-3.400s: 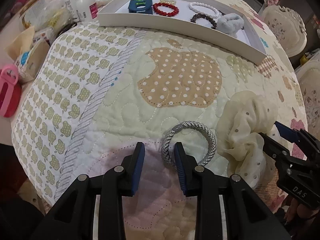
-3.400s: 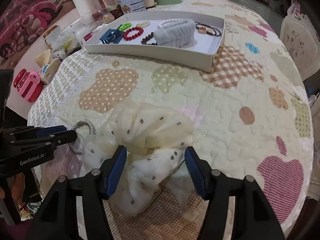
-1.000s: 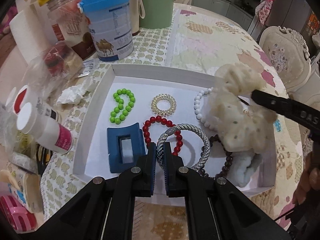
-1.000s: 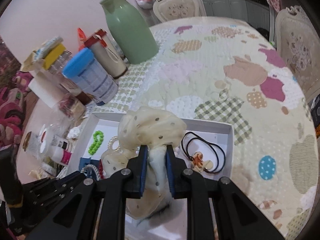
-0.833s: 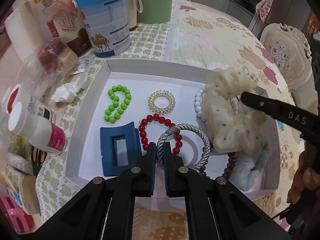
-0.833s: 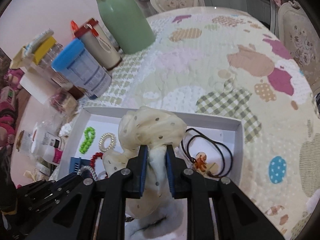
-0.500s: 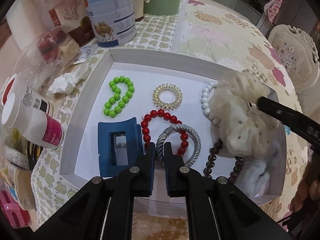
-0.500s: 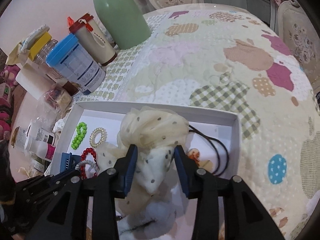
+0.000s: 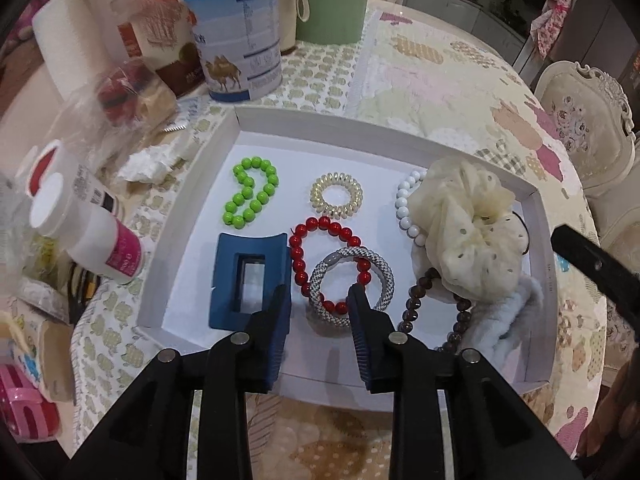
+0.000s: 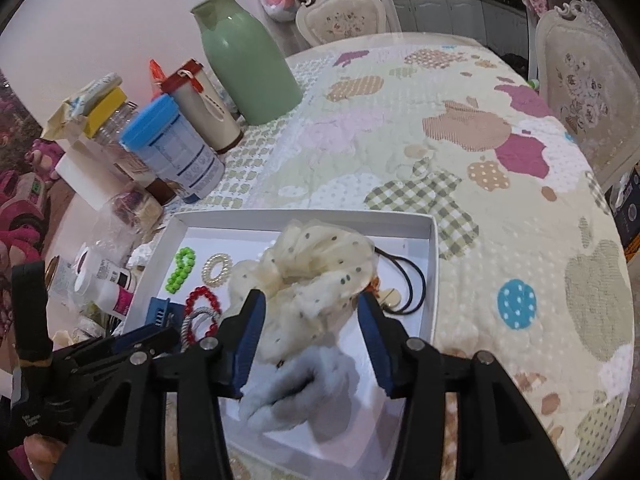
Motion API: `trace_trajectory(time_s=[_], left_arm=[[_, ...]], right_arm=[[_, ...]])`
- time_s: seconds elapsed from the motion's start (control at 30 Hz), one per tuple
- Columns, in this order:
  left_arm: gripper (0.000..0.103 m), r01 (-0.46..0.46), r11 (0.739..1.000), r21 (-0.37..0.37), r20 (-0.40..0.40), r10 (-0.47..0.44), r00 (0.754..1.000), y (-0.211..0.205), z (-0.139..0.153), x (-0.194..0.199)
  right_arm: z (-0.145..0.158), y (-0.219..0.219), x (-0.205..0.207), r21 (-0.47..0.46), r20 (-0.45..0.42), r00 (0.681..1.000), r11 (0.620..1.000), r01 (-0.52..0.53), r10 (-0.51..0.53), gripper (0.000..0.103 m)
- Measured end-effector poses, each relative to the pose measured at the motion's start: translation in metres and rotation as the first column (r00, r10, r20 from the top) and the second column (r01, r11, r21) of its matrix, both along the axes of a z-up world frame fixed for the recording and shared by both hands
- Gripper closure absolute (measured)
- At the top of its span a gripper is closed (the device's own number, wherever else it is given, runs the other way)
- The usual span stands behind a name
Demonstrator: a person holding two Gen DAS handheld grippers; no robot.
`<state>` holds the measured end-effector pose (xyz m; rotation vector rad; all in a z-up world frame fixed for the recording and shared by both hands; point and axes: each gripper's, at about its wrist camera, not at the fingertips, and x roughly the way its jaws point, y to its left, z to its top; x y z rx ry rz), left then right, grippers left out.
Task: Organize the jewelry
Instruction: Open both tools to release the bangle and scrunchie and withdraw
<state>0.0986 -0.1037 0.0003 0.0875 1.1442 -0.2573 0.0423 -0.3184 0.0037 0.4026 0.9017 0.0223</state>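
Note:
A white tray holds the jewelry. My left gripper is open just behind a silver braided bracelet, which lies in the tray over a red bead bracelet. My right gripper is open around a cream dotted scrunchie that rests in the tray on a grey fluffy scrunchie; the cream scrunchie also shows in the left wrist view. Also in the tray: a green bead bracelet, a gold coil tie, a blue claw clip, white beads, brown beads, a black cord.
Left of and behind the tray stand a blue-lidded tin, a green vase, jars, a white bottle and crumpled plastic. The quilted tablecloth stretches to the right. Chairs stand beyond the table.
Both grippers carried their items from the cloth to the tray. In the last half second both opened, leaving the silver bracelet and the cream scrunchie lying in the tray.

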Motion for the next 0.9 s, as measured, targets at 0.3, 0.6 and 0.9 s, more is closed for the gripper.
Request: trace_trajectory(time_s=[0.3, 0.6, 0.9], left_arm=[[0.07, -0.002, 1.0, 0.007, 0.081, 0.001, 0.997, 0.007, 0.029, -0.022], [0.07, -0.025, 1.0, -0.008, 0.143, 0.026, 0.989, 0.017, 0.051, -0.047], [0.07, -0.036, 0.999, -0.007, 0.195, 0.036, 0.98, 0.022, 0.07, -0.07]], right_arm=[[0.021, 0.028, -0.028, -0.084, 0.058, 0.998, 0.996, -0.021, 0.025, 0.049], [0.04, 0.046, -0.052, -0.137, 0.103, 0.993, 0.99, -0.038, 0.053, 0.048], [0.053, 0.053, -0.076, -0.143, 0.146, 0.987, 0.989, -0.043, 0.064, 0.039]])
